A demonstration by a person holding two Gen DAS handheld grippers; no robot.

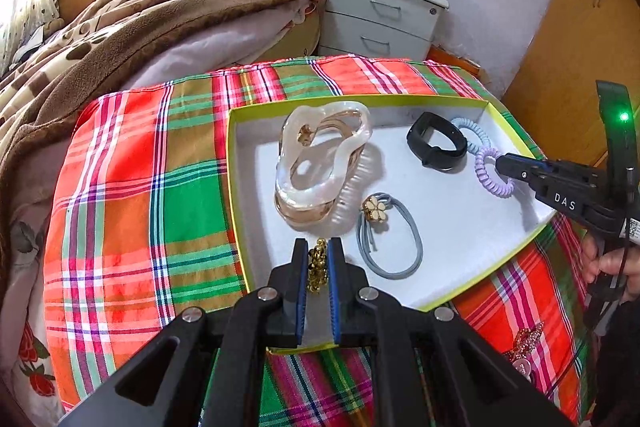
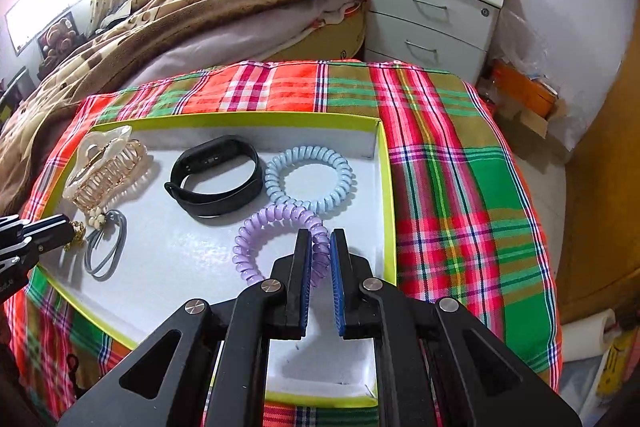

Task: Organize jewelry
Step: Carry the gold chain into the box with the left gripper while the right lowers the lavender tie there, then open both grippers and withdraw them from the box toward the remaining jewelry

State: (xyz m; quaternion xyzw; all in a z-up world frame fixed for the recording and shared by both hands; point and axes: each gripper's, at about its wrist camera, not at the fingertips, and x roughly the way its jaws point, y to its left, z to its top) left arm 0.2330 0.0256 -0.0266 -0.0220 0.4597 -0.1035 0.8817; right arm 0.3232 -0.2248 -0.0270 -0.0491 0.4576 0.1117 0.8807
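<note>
A white box with a lime rim lies on a plaid cloth. Inside it are a pearly hair claw, a black wristband, a pale blue spiral hair tie and a grey hair tie with a cream flower. My left gripper is shut on a small gold beaded piece over the box's near left part. My right gripper is shut on a purple spiral hair tie resting in the box.
The plaid cloth covers a cushion-like surface beside a bed with a brown blanket. A grey drawer unit stands behind. A glittery pink item lies on the cloth near the right front. A hand holds the right gripper.
</note>
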